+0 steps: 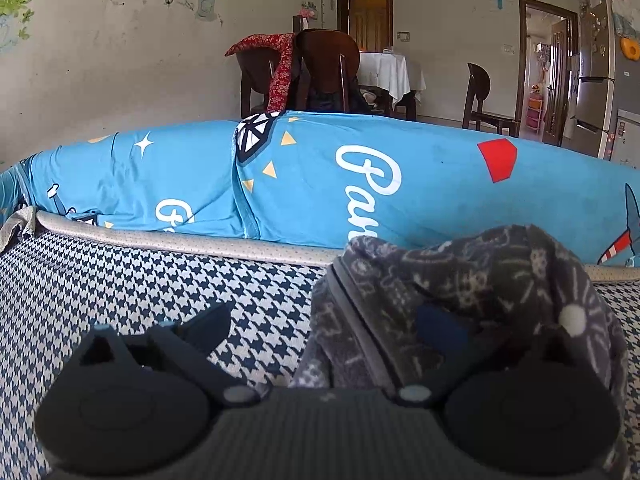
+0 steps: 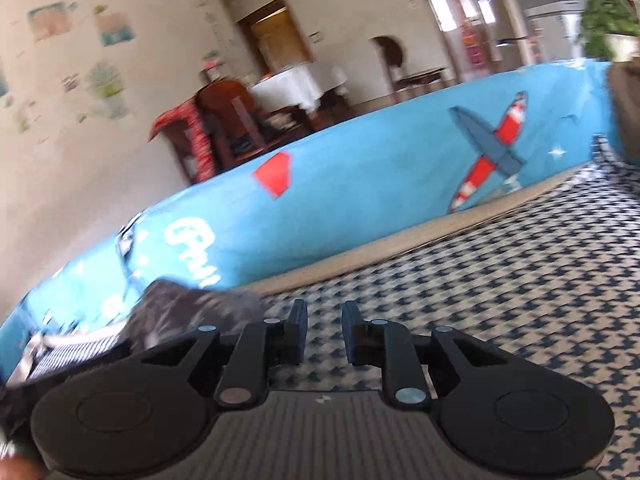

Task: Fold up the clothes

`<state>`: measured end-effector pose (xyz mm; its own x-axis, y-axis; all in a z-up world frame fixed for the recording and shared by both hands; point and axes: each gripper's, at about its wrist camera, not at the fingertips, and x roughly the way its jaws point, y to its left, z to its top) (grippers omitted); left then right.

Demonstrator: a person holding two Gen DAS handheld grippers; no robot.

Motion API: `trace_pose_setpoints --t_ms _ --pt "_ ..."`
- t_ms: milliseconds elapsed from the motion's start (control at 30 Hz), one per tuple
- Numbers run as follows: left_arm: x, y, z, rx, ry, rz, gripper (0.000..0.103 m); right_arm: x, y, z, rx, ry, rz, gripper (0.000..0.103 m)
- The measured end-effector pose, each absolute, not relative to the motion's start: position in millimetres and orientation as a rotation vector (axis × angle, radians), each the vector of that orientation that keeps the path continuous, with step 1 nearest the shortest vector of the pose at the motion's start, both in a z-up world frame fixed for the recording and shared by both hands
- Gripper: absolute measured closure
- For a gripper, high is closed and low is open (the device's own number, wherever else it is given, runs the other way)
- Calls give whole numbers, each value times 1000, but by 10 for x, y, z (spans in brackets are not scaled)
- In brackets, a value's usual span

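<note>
Left wrist view, far left: houndstooth cover [image 1: 120,280] lying flat, grey piping [image 1: 180,242] running along its far edge, blue quilt [image 1: 320,176] bulging up just behind the piping. Left gripper [image 1: 332,324] sitting low over the cover; left finger [image 1: 208,324] showing bare over the houndstooth, right finger buried under cloth. Jaws standing wide apart, nothing visibly pinched between them. Grey garment [image 1: 480,280] draping over the right side of the gripper and bunching up in front of the quilt, white doodle print and a pale button [image 1: 572,320] showing on it. Chair [image 1: 328,68] with red cloth [image 1: 280,64] standing behind the quilt, white-clothed table [image 1: 388,72] beyond it, fridge [image 1: 600,64] at far right. Right wrist view, tilted and motion-blurred: garment [image 2: 192,312] lying at lower left, beside the quilt [image 2: 360,184] and left of the gripper, not touching the fingers. Striped fabric [image 2: 72,348] showing just under it; what it belongs to, cannot tell. Right gripper [image 2: 325,332] hovering over bare cover [image 2: 520,280], jaws parted by a narrow gap, holding nothing. Plane print [image 2: 492,152] showing on the quilt toward the right.
</note>
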<state>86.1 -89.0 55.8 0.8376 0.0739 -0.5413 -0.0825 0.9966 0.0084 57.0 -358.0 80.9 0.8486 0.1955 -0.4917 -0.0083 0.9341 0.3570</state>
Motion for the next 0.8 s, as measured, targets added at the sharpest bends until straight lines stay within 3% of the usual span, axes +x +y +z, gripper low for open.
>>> trace_pose_setpoints --t_ms 167,433,567,700,800 --pt "838 -891 572 -18 575 83 1 467 -3289 723 282 614 233 74" --pt "725 -921 624 -1 583 69 0 307 -3050 708 213 646 333 72" --pt "609 -869 677 3 581 63 0 98 -2971 710 203 648 368 56" --pt "453 -787 715 6 585 58 0 -103 -2846 652 163 667 376 52" --pt "311 -713 705 5 598 58 0 -197 -2756 581 121 672 360 38"
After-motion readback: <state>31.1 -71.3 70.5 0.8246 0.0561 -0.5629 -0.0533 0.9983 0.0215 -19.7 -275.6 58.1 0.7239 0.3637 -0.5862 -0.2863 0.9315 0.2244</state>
